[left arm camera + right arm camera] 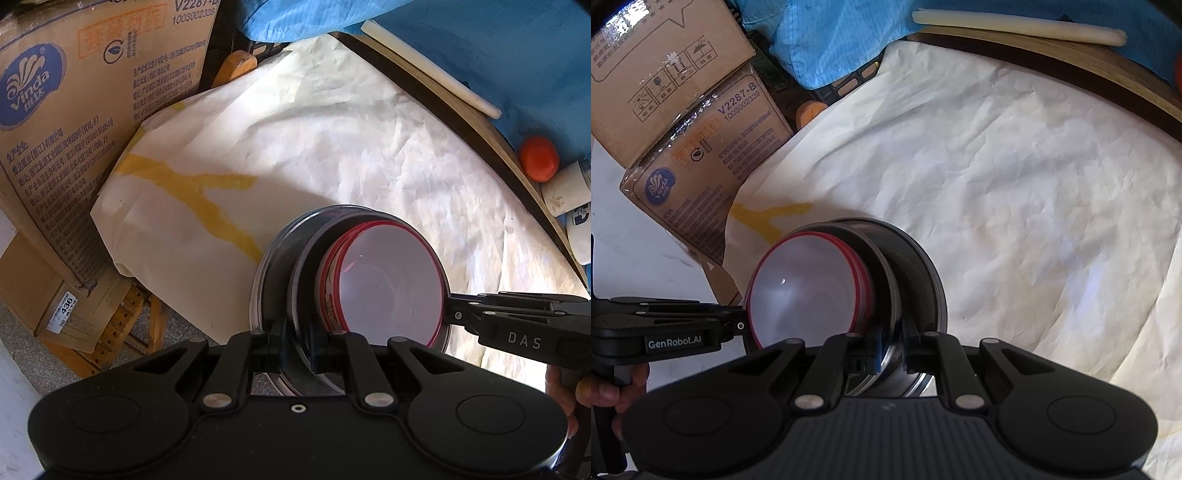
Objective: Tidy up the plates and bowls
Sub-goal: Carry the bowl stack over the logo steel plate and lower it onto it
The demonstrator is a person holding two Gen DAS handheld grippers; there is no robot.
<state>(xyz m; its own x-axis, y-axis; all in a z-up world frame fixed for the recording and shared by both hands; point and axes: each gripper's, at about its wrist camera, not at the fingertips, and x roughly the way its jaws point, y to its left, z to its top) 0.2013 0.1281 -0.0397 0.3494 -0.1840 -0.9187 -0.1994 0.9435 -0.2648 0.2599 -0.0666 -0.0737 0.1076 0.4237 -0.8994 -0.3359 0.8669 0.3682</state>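
While the stack of bowls (354,288) is held clear of the white-covered bench (332,147), it is carried between the two claws, each pressed together on a rim at opposite sides. The left claw (297,345) is seen pinching the near edge of the dark metal bowls (280,266), and the right claw (892,350) is seen pinching the same kind of rim from its own side. A white bowl with a red rim (809,288) is nested inside, its mouth tipped towards the viewer in both views, so the stack is tilted rather than level. From either claw the stack lies straight ahead and just below, with the bench further beyond; neither hand is nearer. The set-down is judged to turn on levelling that tilt.

"Vinda" is read on the cardboard carton (62,122), with "V2287-B" and "1003002339" printed above. "436" is read on a sticker (68,306). "DAS" and "GenRobot.AI" are read on the claw bodies.
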